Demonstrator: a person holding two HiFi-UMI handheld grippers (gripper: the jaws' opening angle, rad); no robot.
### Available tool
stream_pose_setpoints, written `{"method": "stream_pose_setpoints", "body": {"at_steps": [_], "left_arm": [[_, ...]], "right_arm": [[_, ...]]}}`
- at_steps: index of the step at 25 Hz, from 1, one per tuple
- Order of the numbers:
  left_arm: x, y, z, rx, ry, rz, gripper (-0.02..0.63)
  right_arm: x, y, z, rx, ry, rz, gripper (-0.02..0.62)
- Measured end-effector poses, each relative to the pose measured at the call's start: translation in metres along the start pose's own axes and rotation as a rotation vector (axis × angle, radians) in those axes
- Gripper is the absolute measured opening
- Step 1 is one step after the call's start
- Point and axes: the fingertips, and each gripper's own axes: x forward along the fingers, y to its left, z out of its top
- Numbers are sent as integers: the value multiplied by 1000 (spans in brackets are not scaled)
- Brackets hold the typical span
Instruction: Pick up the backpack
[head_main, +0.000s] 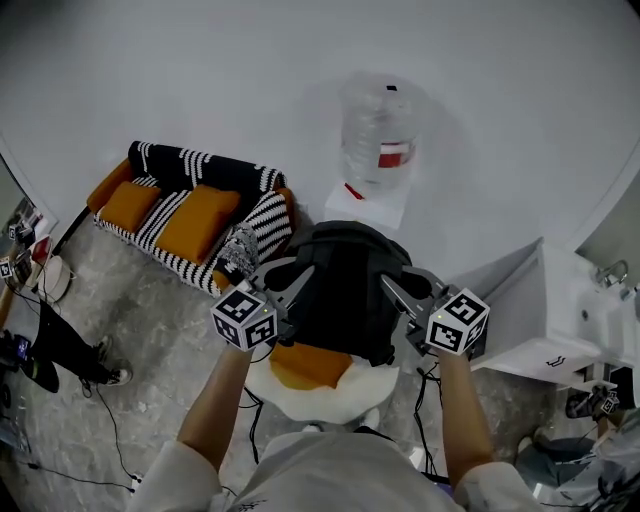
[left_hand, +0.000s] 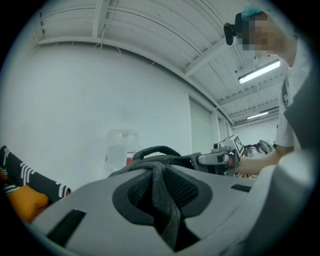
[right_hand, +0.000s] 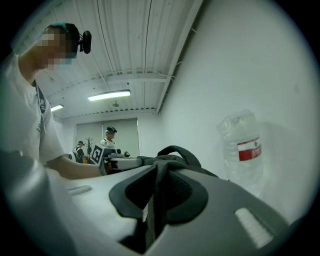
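The black backpack (head_main: 345, 290) hangs between my two grippers, above a round white and orange seat (head_main: 310, 372). My left gripper (head_main: 292, 284) is shut on a grey shoulder strap (left_hand: 164, 200) at the pack's left side; the strap runs between its jaws in the left gripper view. At the right side, my right gripper (head_main: 398, 290) is shut on the other strap (right_hand: 156, 205). The pack's top handle (left_hand: 159, 150) arches beyond the jaws, as it does in the right gripper view (right_hand: 181, 151). Both grippers point level, toward each other.
A black-and-white striped sofa (head_main: 255, 215) with orange cushions stands at the left by the wall. A large clear water bottle (head_main: 378, 135) stands behind the pack. At the right is a white cabinet (head_main: 535, 310). Cables (head_main: 110, 430) lie on the floor.
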Motion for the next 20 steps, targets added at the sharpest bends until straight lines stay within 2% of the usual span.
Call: {"method": "stream_pose_setpoints", "body": {"at_steps": [20], "left_arm": [[8,8,1,1,-11,1,58]], "right_arm": [[5,-10,2,-9,4,-3,41]]}}
